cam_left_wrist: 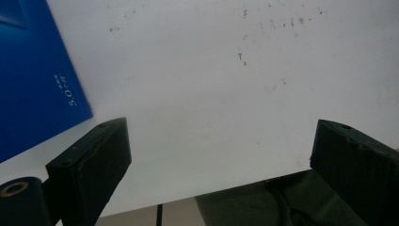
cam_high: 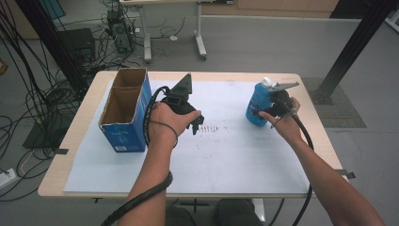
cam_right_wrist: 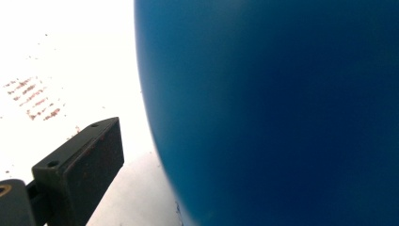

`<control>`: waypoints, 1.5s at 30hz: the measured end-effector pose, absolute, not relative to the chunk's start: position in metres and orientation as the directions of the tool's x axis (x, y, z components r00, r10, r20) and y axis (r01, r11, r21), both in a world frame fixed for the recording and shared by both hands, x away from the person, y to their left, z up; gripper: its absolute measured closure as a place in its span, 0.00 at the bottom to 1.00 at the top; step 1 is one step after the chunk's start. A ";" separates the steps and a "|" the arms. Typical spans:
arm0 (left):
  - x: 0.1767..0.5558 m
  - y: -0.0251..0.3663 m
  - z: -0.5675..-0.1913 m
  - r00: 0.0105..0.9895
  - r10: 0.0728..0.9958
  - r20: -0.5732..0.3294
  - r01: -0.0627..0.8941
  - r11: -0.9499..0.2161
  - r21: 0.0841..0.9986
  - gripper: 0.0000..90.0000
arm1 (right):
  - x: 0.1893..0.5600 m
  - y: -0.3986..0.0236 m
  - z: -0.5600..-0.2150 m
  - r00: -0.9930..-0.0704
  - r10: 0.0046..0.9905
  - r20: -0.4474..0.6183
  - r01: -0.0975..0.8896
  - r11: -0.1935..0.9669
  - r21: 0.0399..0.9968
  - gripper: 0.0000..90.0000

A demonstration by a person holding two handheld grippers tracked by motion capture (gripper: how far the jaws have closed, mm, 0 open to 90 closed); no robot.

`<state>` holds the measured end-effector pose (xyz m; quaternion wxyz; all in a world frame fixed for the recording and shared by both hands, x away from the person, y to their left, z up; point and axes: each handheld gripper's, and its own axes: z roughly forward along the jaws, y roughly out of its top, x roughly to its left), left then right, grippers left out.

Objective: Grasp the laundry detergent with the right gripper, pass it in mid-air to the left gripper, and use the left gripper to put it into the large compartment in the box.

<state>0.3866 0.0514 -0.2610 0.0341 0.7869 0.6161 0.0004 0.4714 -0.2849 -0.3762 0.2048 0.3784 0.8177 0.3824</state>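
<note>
Forearms entered from the near edge of the table [cam_high: 70,136], each hand carrying a gripper. The left gripper [cam_high: 195,123] hovered over the white sheet [cam_high: 226,155], just right of the blue cardboard box [cam_high: 123,134]; in the left gripper view its jaws stood wide apart with nothing between them, and a corner of that box [cam_left_wrist: 33,80] lay at the left.

Farther out on the right side, the right gripper [cam_high: 261,113] was set against the blue bottle [cam_high: 258,104], which stood upright on the sheet near the far right corner, well apart from the box. In the right gripper view the bottle's [cam_right_wrist: 282,108] curved wall sat directly beside one visible jaw; the other jaw was hidden behind it, so whether the claw had closed on the bottle could not be told.

Assessment: the bottle appeared rigid plastic with a smooth, rounded and probably slippery wall, topped by a pale cap [cam_high: 267,82]. Weight depends on contents, which could not be judged. A hold across the middle of the body, jaws on opposite sides and square to the wall, looked soundest; a hold near the shoulder would risk the bottle sliding out or tipping.
</note>
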 end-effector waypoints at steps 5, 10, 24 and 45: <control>0.386 0.050 -0.260 0.247 0.968 -0.042 0.968 -0.245 0.057 0.07 | 0.471 -0.283 -0.374 -0.632 0.774 -0.052 0.459 0.427 0.779 0.02; 0.385 0.051 -0.258 0.247 0.968 -0.039 0.968 -0.244 0.058 0.07 | 0.471 -0.283 -0.375 -0.630 0.775 -0.053 0.462 0.429 0.777 0.02; 0.384 0.053 -0.256 0.244 0.969 -0.041 0.968 -0.241 0.066 0.07 | 0.470 -0.282 -0.375 -0.636 0.769 -0.061 0.455 0.438 0.775 0.02; 0.384 0.051 -0.254 0.248 0.968 -0.048 0.967 -0.244 0.074 0.07 | 0.470 -0.283 -0.374 -0.634 0.771 -0.063 0.456 0.439 0.774 0.02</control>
